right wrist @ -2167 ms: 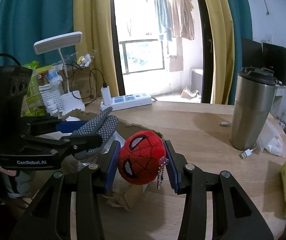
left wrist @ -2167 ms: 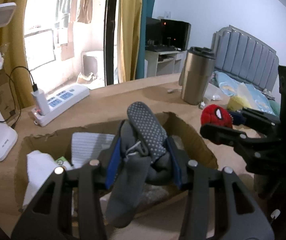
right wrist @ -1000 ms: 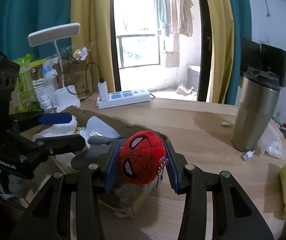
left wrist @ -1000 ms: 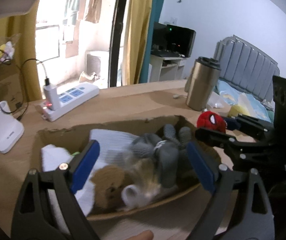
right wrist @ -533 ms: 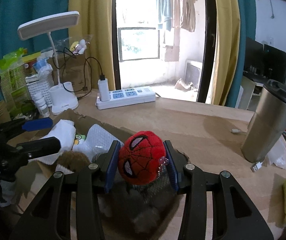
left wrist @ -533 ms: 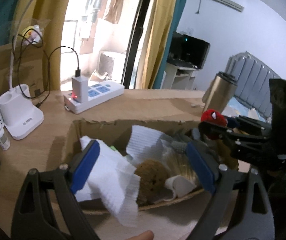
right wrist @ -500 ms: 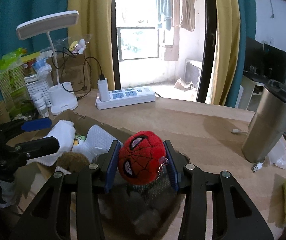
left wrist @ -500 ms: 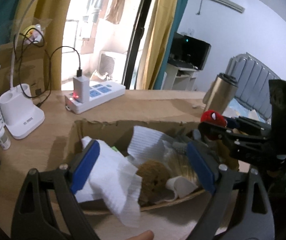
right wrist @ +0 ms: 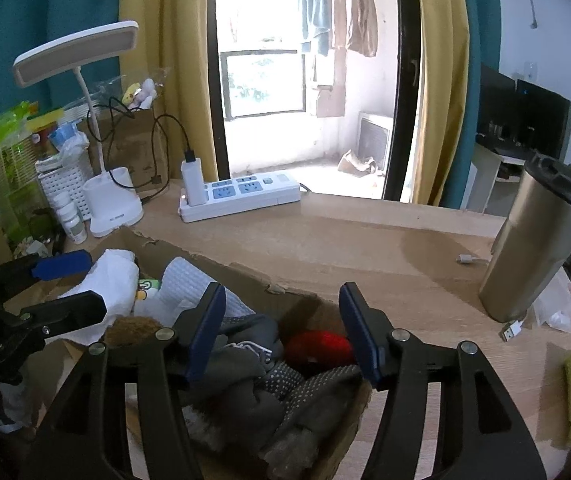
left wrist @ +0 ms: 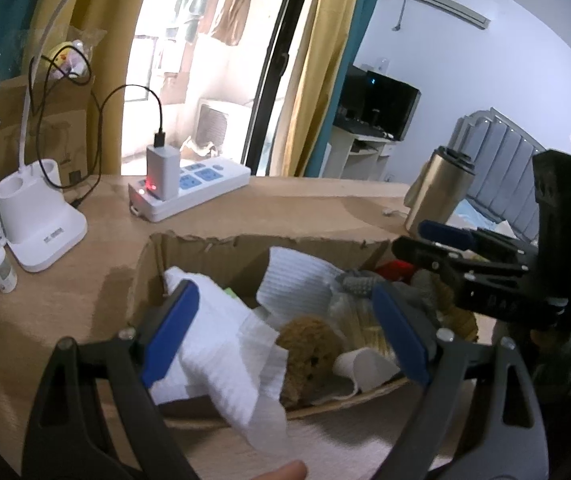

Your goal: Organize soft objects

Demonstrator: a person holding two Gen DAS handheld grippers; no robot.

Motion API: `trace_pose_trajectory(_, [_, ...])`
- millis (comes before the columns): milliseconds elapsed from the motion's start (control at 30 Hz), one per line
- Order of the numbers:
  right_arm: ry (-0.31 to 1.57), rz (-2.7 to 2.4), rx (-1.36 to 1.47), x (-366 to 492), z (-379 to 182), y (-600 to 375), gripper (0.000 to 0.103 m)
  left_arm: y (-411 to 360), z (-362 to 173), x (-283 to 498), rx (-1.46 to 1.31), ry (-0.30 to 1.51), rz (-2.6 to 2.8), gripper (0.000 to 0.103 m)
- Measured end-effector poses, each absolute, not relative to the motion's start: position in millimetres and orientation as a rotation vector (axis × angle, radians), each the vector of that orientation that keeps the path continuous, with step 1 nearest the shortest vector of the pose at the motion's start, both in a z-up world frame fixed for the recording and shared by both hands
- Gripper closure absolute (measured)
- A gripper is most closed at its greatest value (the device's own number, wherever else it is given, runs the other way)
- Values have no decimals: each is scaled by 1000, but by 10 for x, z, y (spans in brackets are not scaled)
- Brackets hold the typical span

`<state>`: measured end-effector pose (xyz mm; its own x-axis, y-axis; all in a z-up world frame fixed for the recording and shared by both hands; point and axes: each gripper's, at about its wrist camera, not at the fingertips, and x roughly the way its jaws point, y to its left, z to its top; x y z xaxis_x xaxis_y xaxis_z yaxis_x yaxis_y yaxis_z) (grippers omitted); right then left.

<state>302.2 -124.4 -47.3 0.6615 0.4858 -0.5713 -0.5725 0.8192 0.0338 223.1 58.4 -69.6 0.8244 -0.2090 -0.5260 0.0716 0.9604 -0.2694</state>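
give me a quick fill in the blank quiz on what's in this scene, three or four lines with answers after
1. The red plush toy lies inside the ____ box.
2. The white charger is plugged into the power ____.
3. The steel tumbler stands on the ____, outside the box.
4. Nothing sits between the pads of the right gripper, whose jaws are ____.

Missing words: cardboard; strip; table; opening
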Motion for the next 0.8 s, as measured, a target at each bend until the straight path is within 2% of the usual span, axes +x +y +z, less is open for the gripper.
trace_pose_trajectory(800, [508,604,-153,2206,-110,-1467,41,397,-208,1460,-186,455,-168,13])
